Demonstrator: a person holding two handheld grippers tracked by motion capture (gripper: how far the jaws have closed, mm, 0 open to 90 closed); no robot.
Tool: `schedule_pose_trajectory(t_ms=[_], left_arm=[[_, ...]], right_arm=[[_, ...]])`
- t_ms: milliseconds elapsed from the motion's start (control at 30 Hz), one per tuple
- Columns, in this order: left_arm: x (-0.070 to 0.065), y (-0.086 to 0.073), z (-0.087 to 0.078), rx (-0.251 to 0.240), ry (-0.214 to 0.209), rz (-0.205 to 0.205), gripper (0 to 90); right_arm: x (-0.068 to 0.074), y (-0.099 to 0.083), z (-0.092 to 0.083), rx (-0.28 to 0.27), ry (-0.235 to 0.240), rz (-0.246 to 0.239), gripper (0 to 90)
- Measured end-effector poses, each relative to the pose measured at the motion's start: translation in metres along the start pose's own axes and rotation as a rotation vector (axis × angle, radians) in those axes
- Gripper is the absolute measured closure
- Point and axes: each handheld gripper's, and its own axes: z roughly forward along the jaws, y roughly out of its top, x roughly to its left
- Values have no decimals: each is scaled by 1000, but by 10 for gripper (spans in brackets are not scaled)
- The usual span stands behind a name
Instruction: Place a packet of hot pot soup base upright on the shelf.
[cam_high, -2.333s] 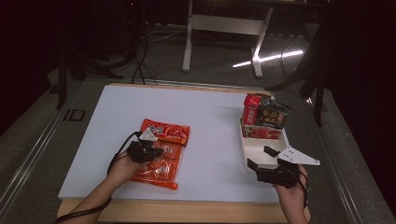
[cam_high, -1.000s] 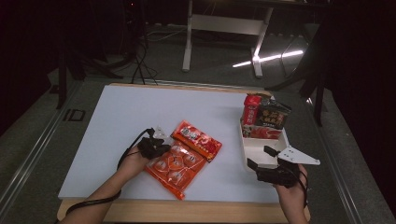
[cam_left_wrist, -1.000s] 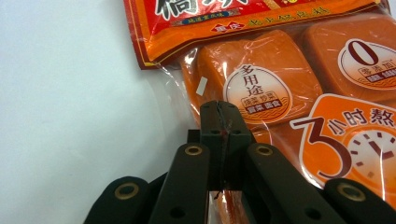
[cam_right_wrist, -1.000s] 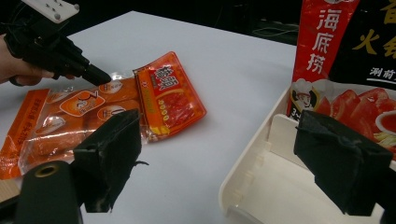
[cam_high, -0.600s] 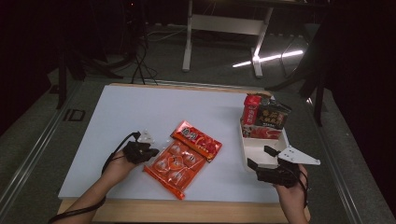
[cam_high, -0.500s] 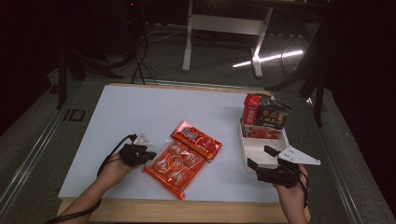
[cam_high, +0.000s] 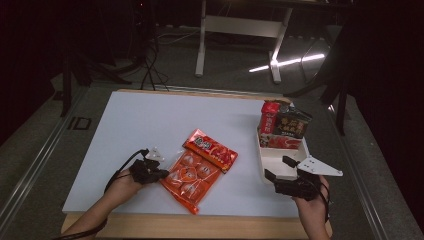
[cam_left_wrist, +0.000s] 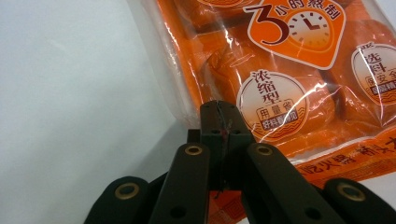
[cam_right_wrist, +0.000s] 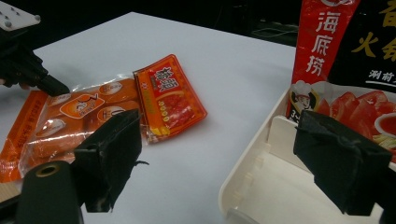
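Observation:
An orange multi-pack packet (cam_high: 189, 179) lies flat near the table's front edge, its upper right end tucked under a smaller red sauce packet (cam_high: 211, 149). My left gripper (cam_high: 162, 173) is shut, its tips at the orange packet's (cam_left_wrist: 289, 70) clear left edge; I cannot tell whether they touch it. From the right gripper view the left gripper (cam_right_wrist: 56, 87) points at the orange packet (cam_right_wrist: 79, 121), beside the red packet (cam_right_wrist: 168, 95). My right gripper (cam_high: 279, 169) hangs open over the front end of the white tray (cam_high: 280, 156), nothing between its fingers.
At the far end of the white tray (cam_right_wrist: 261, 186) stand a tall red packet (cam_high: 270, 117), a black packet (cam_high: 294, 125) and a tomato-printed packet (cam_high: 280, 141). The white tabletop (cam_high: 150, 120) has a wooden front edge (cam_high: 200, 225). Dark floor and a table stand lie beyond.
The two packets were swung to the right and turned diagonal, then stayed put. My left gripper drew back leftward off the orange packet to its left edge. The right gripper has not moved.

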Motion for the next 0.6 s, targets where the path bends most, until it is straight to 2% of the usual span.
schedule_pose_trajectory(t_ms=[67, 100, 233, 367, 433, 500, 600], left_arm=[[0, 0, 0, 0, 0, 0, 900], [-8, 3, 4, -6, -37, 2, 900], [-21, 10, 8, 8, -41, 25, 900], [-34, 14, 13, -1, -66, 44, 900], [-39, 17, 17, -1, -101, 44, 900], [-46, 21, 20, -4, -109, 59, 900], [-52, 25, 24, -4, -125, 60, 900]], right_arm=[[0, 0, 0, 1, 0, 0, 153], [0, 0, 0, 1, 0, 0, 153], [1, 0, 0, 3, 0, -4, 153], [0, 0, -1, 2, -1, -1, 153], [0, 0, -1, 0, 0, 0, 153], [1, 0, 0, 1, 1, -1, 153], [1, 0, -1, 0, 2, -2, 153]])
